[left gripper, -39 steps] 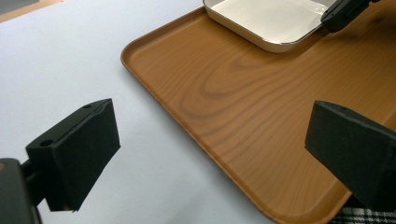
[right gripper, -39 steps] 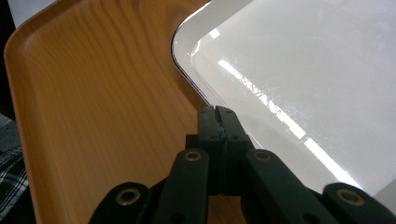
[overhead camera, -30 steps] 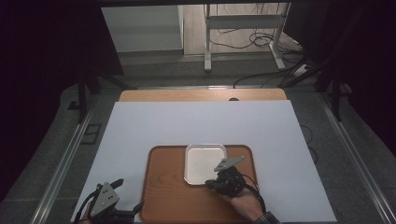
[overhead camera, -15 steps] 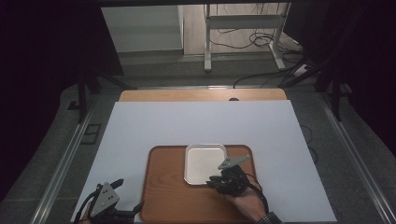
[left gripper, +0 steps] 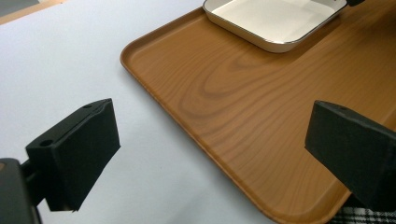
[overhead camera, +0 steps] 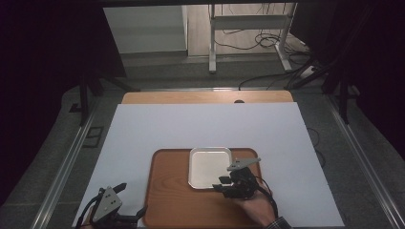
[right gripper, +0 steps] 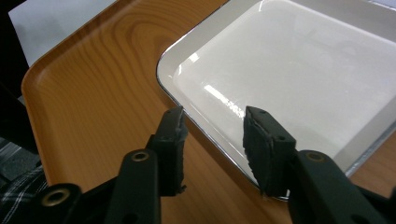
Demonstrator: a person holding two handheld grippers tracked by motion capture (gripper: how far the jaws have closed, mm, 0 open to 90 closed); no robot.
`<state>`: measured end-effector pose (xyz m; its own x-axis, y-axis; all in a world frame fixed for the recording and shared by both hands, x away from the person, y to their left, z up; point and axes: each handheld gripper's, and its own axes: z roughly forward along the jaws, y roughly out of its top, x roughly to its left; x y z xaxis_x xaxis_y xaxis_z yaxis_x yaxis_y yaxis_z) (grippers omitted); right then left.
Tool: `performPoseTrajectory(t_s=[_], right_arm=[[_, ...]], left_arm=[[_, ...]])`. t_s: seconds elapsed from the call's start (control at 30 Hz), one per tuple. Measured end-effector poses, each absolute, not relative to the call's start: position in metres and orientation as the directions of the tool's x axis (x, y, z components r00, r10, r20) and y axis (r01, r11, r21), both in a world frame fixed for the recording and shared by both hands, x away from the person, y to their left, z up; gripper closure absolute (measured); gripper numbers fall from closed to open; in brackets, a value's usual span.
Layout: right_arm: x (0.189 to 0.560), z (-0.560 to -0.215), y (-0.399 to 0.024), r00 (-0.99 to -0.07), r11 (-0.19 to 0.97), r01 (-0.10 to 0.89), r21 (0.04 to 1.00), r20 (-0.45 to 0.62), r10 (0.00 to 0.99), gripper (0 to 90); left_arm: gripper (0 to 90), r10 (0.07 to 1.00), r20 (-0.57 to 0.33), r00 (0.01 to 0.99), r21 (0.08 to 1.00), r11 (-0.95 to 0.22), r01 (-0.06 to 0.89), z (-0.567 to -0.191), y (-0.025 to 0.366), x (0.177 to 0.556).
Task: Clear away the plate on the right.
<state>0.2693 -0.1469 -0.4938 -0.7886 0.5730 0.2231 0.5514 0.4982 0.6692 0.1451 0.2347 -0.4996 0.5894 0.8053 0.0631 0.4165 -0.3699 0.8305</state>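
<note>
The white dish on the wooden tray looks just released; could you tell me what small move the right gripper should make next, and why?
Probably draw the right gripper straight back off the rim. Its jaws have just been opening and straddle the edge of the white dish without pressing it, and the dish sits flat on the wooden tray. Lifting or twisting first could catch the rim.

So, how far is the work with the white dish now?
Done: the dish lies flat on the tray. In hand: the right gripper has just been opening, its fingers astride the dish's rim and apart from it. The left gripper waits open over the tray's edge. Left: probably drawing the right hand away.
</note>
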Motion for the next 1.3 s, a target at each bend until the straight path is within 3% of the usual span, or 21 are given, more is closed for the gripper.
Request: performPoseTrajectory(t_s=[1.3], right_arm=[[0.270,-0.476,-0.181,-0.764,0.474,0.497,0.727,0.109,0.635,30.0]], left_arm=[[2.7,0.806,0.059,0.589,0.832,-0.366,0.417,-0.500,0.235,0.145]])
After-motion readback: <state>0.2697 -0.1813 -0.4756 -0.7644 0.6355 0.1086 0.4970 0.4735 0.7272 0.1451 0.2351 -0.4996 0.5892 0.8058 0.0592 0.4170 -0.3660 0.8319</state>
